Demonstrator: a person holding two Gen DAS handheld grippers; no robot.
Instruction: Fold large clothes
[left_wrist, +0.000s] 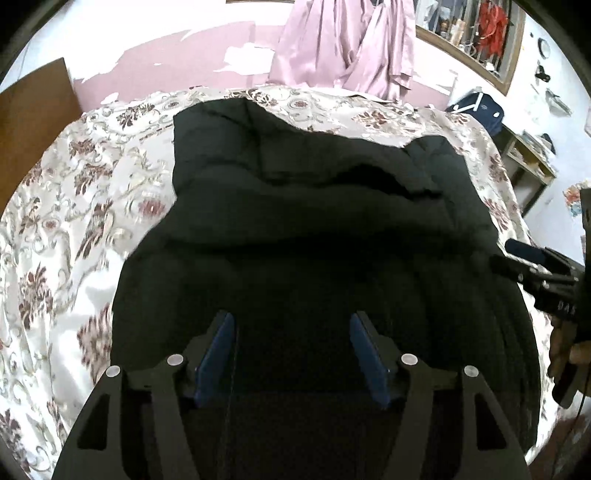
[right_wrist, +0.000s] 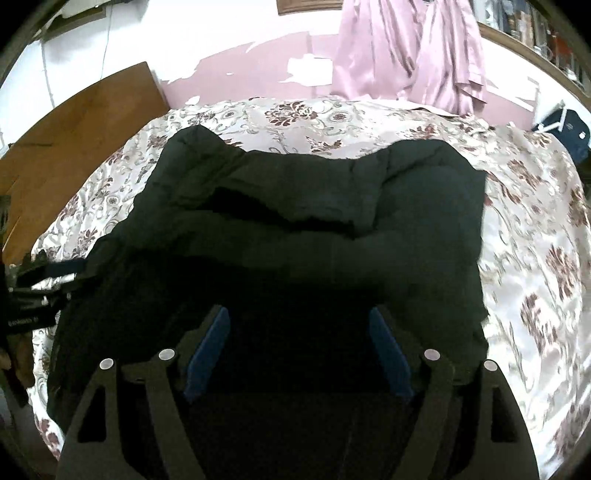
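1. Black puffy quilted jacket (left_wrist: 295, 206) is what it's all about. It's spread over the middle of the bed, a big padded thing with soft ridges and a couple of deep folds running across it.

2. It lies on a shiny cream bedspread with dark red floral print (left_wrist: 74, 206), which shows on both sides of the jacket and along the far edge.

3. The far edge of the jacket is lumpy, with a raised hump on each corner and a dip between them.

4. Left gripper (left_wrist: 291, 350), black frame with blue pads, hangs over the near part of the jacket. Its jaws stand apart with nothing pinched between them; only the dark fabric below shows through the gap.

5. Right gripper (right_wrist: 299, 347) is the same deal: blue pads spread wide, nothing clamped, tilted down over the near end of the jacket.

6. From the left camera you can catch the right gripper at the right edge, with a bit of the person's hand (left_wrist: 565, 354) under it.

7. Behind the bed there's a pink wall with peeling white patches (left_wrist: 177, 62), and a pale lilac satin garment (left_wrist: 343, 44) hangs in front of it.

8. A brown wooden board (right_wrist: 81, 136) leans off to the left, and a wood-framed shelf with a red decoration (left_wrist: 491, 22) sits up in the right corner.
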